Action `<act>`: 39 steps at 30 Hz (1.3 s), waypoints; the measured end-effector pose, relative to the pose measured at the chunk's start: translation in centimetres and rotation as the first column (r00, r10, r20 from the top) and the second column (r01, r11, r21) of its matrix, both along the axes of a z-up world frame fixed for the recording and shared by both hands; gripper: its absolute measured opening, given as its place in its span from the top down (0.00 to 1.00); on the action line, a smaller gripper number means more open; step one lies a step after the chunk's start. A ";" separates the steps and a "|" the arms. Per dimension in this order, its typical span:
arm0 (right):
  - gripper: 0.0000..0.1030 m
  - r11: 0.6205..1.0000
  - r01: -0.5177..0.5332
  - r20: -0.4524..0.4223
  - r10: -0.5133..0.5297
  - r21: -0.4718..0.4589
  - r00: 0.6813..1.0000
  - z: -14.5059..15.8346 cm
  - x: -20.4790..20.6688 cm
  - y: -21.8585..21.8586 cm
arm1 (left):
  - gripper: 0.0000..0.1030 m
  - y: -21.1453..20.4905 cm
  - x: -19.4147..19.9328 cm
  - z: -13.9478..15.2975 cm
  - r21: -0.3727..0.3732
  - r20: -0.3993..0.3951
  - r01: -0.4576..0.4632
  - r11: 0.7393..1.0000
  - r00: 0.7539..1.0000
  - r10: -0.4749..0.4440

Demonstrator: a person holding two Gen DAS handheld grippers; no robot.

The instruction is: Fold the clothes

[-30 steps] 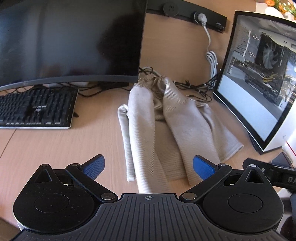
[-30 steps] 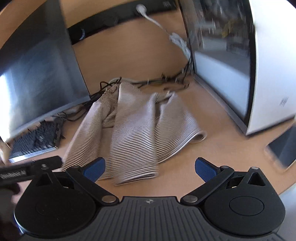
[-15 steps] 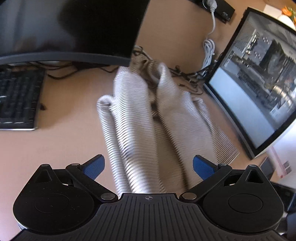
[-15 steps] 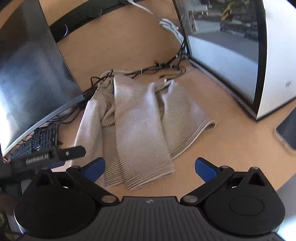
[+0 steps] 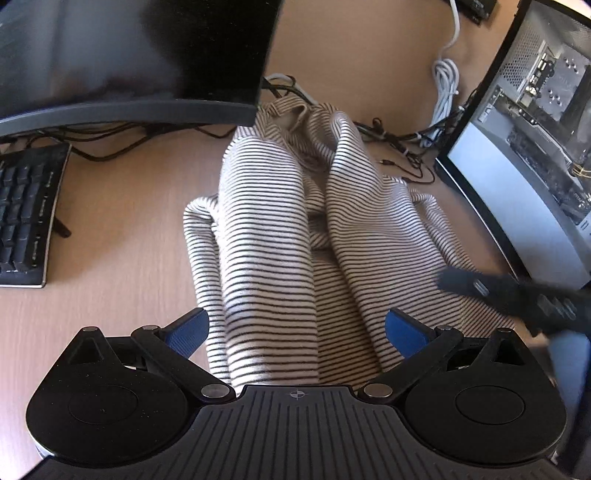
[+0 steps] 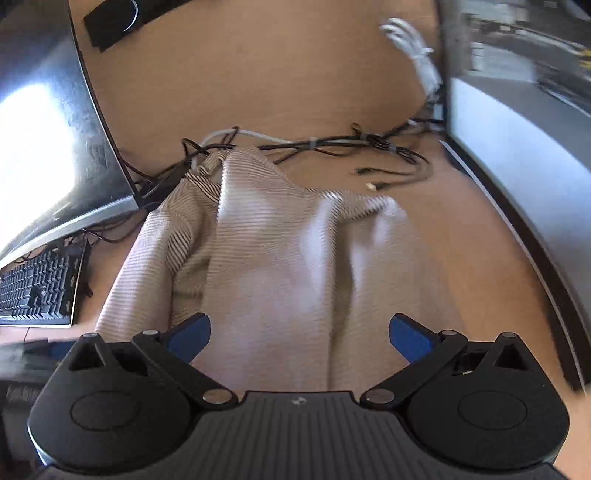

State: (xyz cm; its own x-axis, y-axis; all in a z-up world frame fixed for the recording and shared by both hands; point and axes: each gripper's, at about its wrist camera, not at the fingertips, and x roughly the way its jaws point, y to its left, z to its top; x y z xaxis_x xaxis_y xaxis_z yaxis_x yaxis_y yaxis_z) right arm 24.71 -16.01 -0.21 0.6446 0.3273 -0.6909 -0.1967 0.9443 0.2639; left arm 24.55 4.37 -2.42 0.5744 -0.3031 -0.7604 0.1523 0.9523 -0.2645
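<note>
A beige top with thin dark stripes [image 5: 291, 236] lies rumpled on the wooden desk, its sleeves folded lengthwise over the body and its neck toward the cables. My left gripper [image 5: 295, 328] hovers open over the near hem, blue pads on either side of the cloth with nothing held. In the right wrist view the same striped top [image 6: 280, 266] fills the centre, blurred. My right gripper [image 6: 299, 332] is open above the hem too. The right gripper also shows as a dark blurred bar [image 5: 517, 295] at the right of the left wrist view.
A dark curved monitor [image 5: 122, 59] and black keyboard [image 5: 26, 214] stand to the left. A glass-sided computer case [image 5: 528, 140] stands on the right. Tangled cables [image 6: 332, 144] lie behind the top. A black socket strip [image 6: 122, 18] is mounted on the wooden back panel.
Both grippers have moved forward and lower toward the top, so it now fills each view. The right gripper has come in beside the left. Both stay open.
</note>
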 end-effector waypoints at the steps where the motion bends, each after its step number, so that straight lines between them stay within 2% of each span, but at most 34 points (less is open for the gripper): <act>1: 0.00 1.000 -0.016 0.002 0.016 0.006 1.000 -0.2 0.9 0.1 | 0.00 -0.2 0.1 0.0 0.011 -0.001 -0.010 1.000 1.000 0.010; 6: 0.00 0.995 -0.074 -0.089 0.080 0.066 0.993 -2.4 4.1 0.4 | 0.00 -0.1 0.5 0.1 0.055 -0.009 -0.084 0.995 0.996 0.085; 9: 0.00 0.994 -0.090 -0.114 0.098 0.070 0.989 -3.7 4.3 0.5 | 0.00 0.3 0.8 0.2 0.070 -0.008 -0.120 0.990 0.993 0.121; 14: 0.00 0.992 -0.122 -0.108 0.120 -0.015 0.987 -4.1 3.8 1.6 | 0.00 0.2 1.8 0.2 0.070 0.003 -0.145 0.987 0.989 0.145; 17: 0.00 0.975 -0.185 -0.116 0.172 -0.121 0.978 -4.0 3.6 2.7 | 0.00 -0.1 2.4 0.0 0.061 -0.008 -0.129 0.990 0.991 0.130; 20: 0.00 0.961 -0.222 -0.117 0.204 -0.165 0.972 -3.9 3.3 3.3 | 0.00 -0.3 2.5 -0.3 0.072 -0.017 -0.113 0.991 0.993 0.115; 25: 0.02 0.927 -0.323 -0.131 0.303 -0.191 0.944 -3.8 0.2 3.4 | 0.00 0.5 1.8 -0.1 0.077 -0.002 -0.142 0.987 0.990 0.142; 31: 0.02 0.867 -0.449 -0.163 0.422 -0.214 0.892 -3.6 -4.7 3.2 | 0.02 2.1 -0.3 0.3 0.024 -0.033 -0.050 0.998 0.998 0.050; 33: 0.02 0.867 -0.444 -0.163 0.416 -0.225 0.895 -3.6 -5.6 2.8 | 0.05 2.3 -1.1 0.3 0.010 -0.043 -0.006 1.000 0.999 0.006; 35: 0.01 0.868 -0.436 -0.162 0.407 -0.237 0.899 -3.7 -6.5 2.4 | 0.22 2.3 -1.6 0.0 0.001 -0.065 0.033 0.999 0.997 -0.033; 36: 0.01 0.869 -0.432 -0.161 0.403 -0.242 0.901 -3.7 -7.0 2.2 | 0.26 2.1 -1.7 -0.2 -0.004 -0.077 0.052 0.999 0.996 -0.052; 38: 0.00 0.880 -0.407 -0.160 0.378 -0.244 0.912 -3.7 -6.9 2.3 | 0.45 1.6 -1.7 -0.6 0.004 -0.083 0.083 0.997 0.993 -0.083; 39: 0.00 0.886 -0.394 -0.159 0.364 -0.244 0.918 -3.7 -6.8 2.3 | 0.49 1.3 -1.7 -0.6 0.017 -0.081 0.096 0.995 0.992 -0.095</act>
State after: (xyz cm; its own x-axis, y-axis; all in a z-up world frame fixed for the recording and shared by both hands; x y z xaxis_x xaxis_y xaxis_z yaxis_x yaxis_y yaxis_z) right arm 17.91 -13.66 -3.94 0.4263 0.3268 -0.8435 -0.5389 0.8407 0.0533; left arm 22.88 5.64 -3.06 0.4807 -0.3376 -0.8093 0.2220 0.9397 -0.2602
